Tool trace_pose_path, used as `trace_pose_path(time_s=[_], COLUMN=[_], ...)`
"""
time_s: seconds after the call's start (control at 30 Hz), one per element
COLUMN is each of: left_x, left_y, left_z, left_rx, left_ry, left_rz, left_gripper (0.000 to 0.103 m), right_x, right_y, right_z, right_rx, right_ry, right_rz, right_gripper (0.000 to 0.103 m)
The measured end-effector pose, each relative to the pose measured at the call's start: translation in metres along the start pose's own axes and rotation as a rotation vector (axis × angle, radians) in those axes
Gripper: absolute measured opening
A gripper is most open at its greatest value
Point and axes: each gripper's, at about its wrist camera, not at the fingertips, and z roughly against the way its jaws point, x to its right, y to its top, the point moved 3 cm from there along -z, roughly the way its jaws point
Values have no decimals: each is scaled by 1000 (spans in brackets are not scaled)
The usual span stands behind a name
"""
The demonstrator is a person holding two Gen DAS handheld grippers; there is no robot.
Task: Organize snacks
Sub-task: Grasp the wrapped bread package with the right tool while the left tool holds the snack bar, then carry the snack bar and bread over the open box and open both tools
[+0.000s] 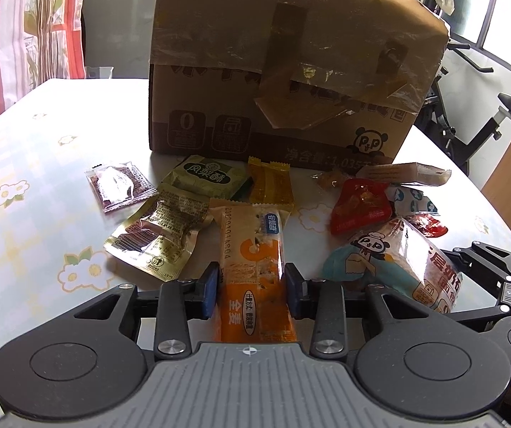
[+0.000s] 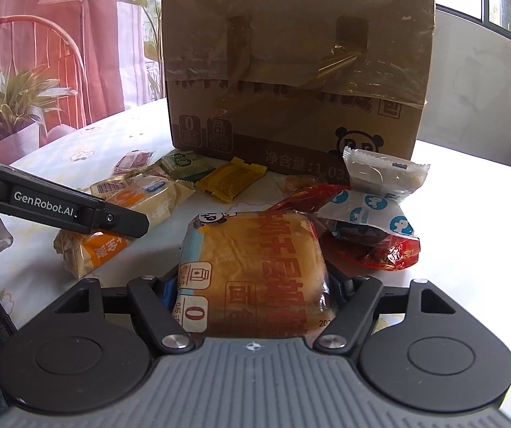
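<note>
My left gripper (image 1: pixel 251 290) is shut on an orange and white biscuit packet (image 1: pixel 252 260) that lies lengthwise between its blue pads; the packet also shows in the right wrist view (image 2: pixel 127 214) under the left gripper's black arm (image 2: pixel 77 210). My right gripper (image 2: pixel 252 285) is shut on a square bread packet with a panda print (image 2: pixel 252 271), which also shows in the left wrist view (image 1: pixel 394 260). A large cardboard box (image 1: pixel 291 71) stands behind the snacks, taped on its front (image 2: pixel 291 71).
Loose snacks lie on the flowered tablecloth (image 1: pixel 41 196): a gold packet (image 1: pixel 159 235), a green packet (image 1: pixel 209 174), a yellow packet (image 1: pixel 269 185), a small clear sachet (image 1: pixel 120 185), red packets (image 1: pixel 359 207) and a white and blue one (image 2: pixel 369 214). An exercise bike (image 1: pixel 469 114) stands right of the table.
</note>
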Motion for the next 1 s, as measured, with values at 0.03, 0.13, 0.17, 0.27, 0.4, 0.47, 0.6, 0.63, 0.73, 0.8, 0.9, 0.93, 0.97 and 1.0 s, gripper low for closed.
trace_pose_path(time_s=[0.03, 0.13, 0.17, 0.27, 0.4, 0.47, 0.6, 0.63, 0.73, 0.8, 0.9, 0.93, 0.97, 1.0], left_x=[0, -2, -3, -2, -4, -7, -14, -16, -16, -14, -9, -6, -4, -1], left_y=[1, 4, 5, 10, 21, 27, 44, 50, 66, 77, 96, 103, 111, 118], left_z=[2, 9, 11, 20, 36, 43, 55, 59, 70, 78, 88, 92, 95, 97], left_rx=[4, 22, 29, 67, 146, 174, 217, 231, 282, 316, 358, 371, 384, 397], left_ry=[-2, -7, -7, 12, 33, 45, 61, 65, 75, 75, 70, 64, 58, 53], left_rz=[3, 10, 14, -3, -9, 0, 15, 14, 0, -15, -35, -40, -45, -50], left_gripper=[39, 39, 39, 39, 40, 40, 40, 40, 40, 40, 40, 40, 40, 40], right_x=[0, 0, 0, -2, 1, 3, 9, 12, 20, 26, 33, 36, 39, 41], right_y=[0, 2, 3, 7, 19, 24, 39, 43, 59, 71, 93, 101, 110, 116], right_z=[1, 8, 12, 23, 36, 42, 51, 53, 60, 63, 69, 70, 72, 73], right_rx=[1, 15, 27, 59, 110, 138, 189, 201, 241, 270, 314, 327, 342, 355], right_ry=[5, 6, 13, 33, 51, 59, 41, 36, 9, -10, -33, -37, -38, -36], right_rz=[-3, -23, -27, -30, -58, -76, -89, -93, -95, -90, -87, -90, -92, -90], right_gripper=[74, 74, 73, 73, 73, 73, 73, 73, 73, 73, 73, 73, 73, 73])
